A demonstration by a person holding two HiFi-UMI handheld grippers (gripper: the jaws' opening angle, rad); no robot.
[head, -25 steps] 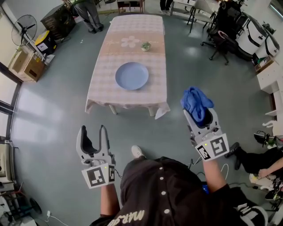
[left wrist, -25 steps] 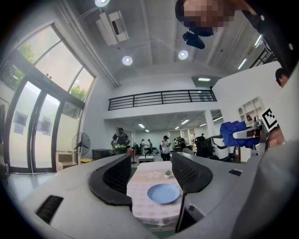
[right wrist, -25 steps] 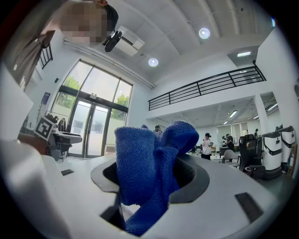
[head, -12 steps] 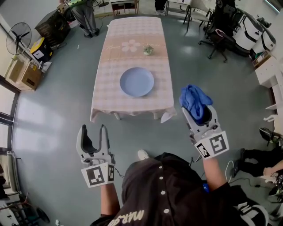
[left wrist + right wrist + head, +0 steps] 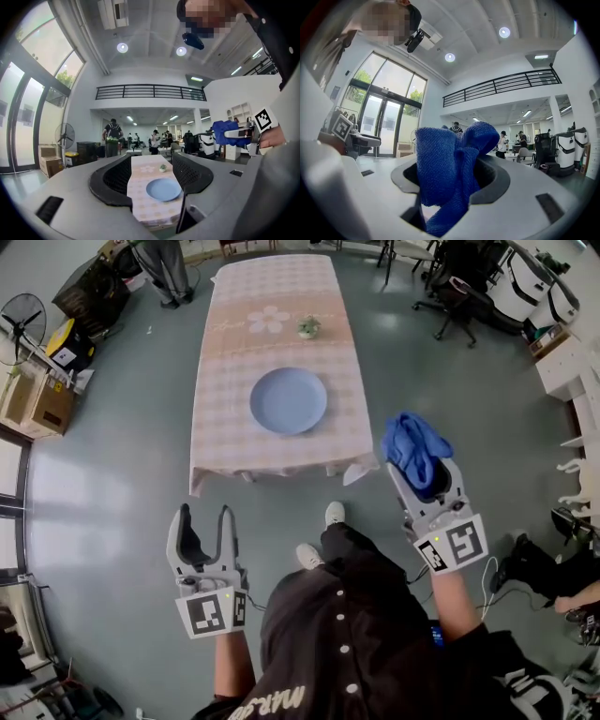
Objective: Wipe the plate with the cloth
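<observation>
An open, high-ceilinged office or lab hall: a railed gallery [image 5: 150, 92] across the upper middle, tall windows [image 5: 28, 108] at left, office chairs [image 5: 452, 298] upper right, a fan [image 5: 21, 319] and boxes [image 5: 34, 401] upper left.

The only lettering I can make out is the pale print on my dark shirt [image 5: 281, 701], at the bottom edge of the head view. It begins "MAR", and the letters after it are too cut off to tell. The white label on the yellow box [image 5: 64, 345] by the window is too small to read.
</observation>
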